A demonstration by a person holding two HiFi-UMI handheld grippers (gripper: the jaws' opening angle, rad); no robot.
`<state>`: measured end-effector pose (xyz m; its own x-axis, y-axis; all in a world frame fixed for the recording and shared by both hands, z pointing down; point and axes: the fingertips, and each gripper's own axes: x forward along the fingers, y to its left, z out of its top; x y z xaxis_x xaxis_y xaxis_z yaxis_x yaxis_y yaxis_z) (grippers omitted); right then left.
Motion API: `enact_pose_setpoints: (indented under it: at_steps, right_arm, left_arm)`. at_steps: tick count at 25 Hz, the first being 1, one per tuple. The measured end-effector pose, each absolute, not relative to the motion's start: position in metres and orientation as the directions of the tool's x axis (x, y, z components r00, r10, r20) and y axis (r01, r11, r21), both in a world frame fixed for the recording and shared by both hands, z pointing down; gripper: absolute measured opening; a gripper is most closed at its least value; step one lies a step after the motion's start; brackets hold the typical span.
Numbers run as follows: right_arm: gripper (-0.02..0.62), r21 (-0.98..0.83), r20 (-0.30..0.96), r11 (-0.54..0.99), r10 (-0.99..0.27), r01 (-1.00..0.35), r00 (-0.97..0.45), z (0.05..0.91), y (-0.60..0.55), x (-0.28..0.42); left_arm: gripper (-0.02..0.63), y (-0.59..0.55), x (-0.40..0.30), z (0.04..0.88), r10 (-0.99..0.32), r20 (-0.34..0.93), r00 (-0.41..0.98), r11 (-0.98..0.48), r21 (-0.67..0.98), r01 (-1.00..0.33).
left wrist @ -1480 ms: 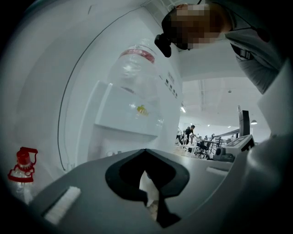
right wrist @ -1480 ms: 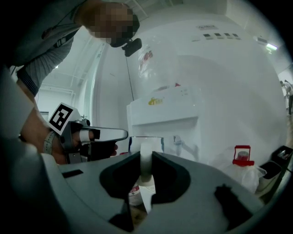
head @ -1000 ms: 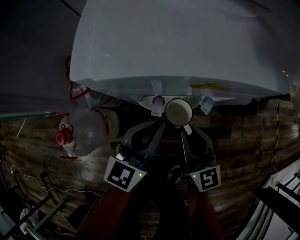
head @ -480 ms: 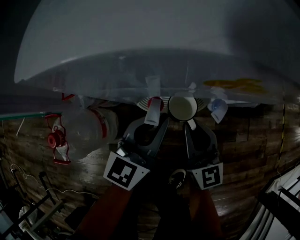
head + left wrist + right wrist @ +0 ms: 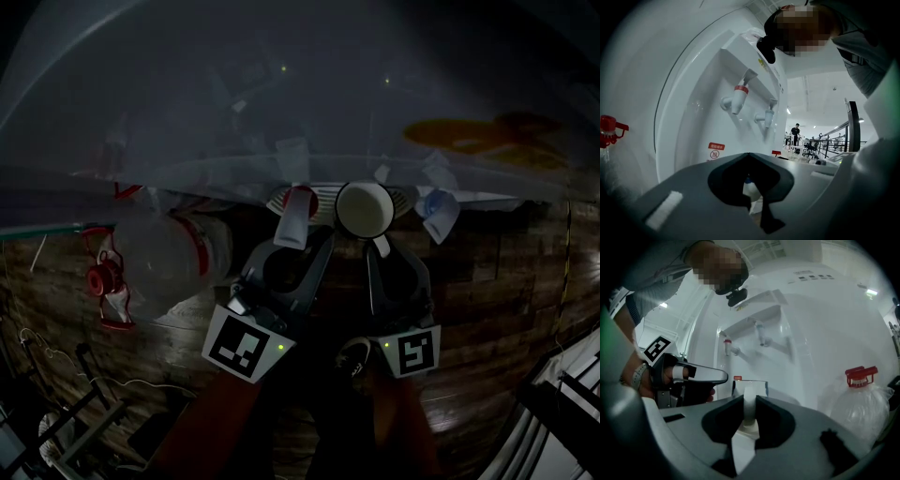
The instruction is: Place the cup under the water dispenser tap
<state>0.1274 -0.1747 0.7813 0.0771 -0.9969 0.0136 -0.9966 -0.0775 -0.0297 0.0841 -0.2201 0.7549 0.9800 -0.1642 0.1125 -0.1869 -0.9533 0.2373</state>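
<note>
A white cup (image 5: 366, 208) hangs by its handle (image 5: 749, 405) from my right gripper (image 5: 377, 247), whose jaws are shut on that handle. In the head view the cup sits in front of the white water dispenser (image 5: 281, 103), between its red tap (image 5: 298, 206) and blue tap (image 5: 441, 214), above the ribbed drip tray (image 5: 323, 197). The right gripper view shows both taps, red (image 5: 726, 346) and blue (image 5: 761, 336), above the cup's rim (image 5: 750, 382). My left gripper (image 5: 316, 244) hangs to the cup's left, its jaws shut and empty (image 5: 749, 155), under the red tap (image 5: 738, 98).
A large clear water bottle (image 5: 169, 258) with a red cap (image 5: 101, 279) lies on the wooden floor (image 5: 487, 309) left of the dispenser. Cables and metal frames (image 5: 56, 412) lie at the lower left. A railing (image 5: 562, 403) runs at the lower right.
Both grippers have sunk a little with the cup. The head view has closed in on the dispenser, whose top now fills more of the picture. The cup stays held by its handle.
</note>
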Motion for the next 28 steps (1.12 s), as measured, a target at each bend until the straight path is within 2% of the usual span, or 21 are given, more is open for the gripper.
enact_pose_setpoints:
  at_steps: [11,19,25,28]
  right_arm:
    - [0.069,0.024,0.03,-0.109,-0.994,-0.994,0.11,0.788,-0.169,0.125]
    - [0.069,0.014,0.01,-0.238,-0.971,-0.971,0.238,0.792,-0.161,0.152]
    - [0.069,0.029,0.03,-0.232,-0.972,-0.972,0.233,0.794,-0.164,0.15]
    - [0.094,0.023,0.06,-0.219,-0.974,-0.975,0.22,0.795,-0.163,0.15]
  left_arm:
    - [0.008,-0.213,0.089,0.767,-0.148,0.131,0.98,-0.952,0.25,-0.177]
    - [0.008,-0.211,0.093,0.771,-0.133,0.126,0.983,-0.955,0.248,-0.161]
    - [0.008,-0.208,0.099,0.772,-0.123,0.132,0.984,-0.956,0.25,-0.153]
    - [0.008,-0.206,0.1,0.769,-0.12,0.14,0.983,-0.955,0.255,-0.153]
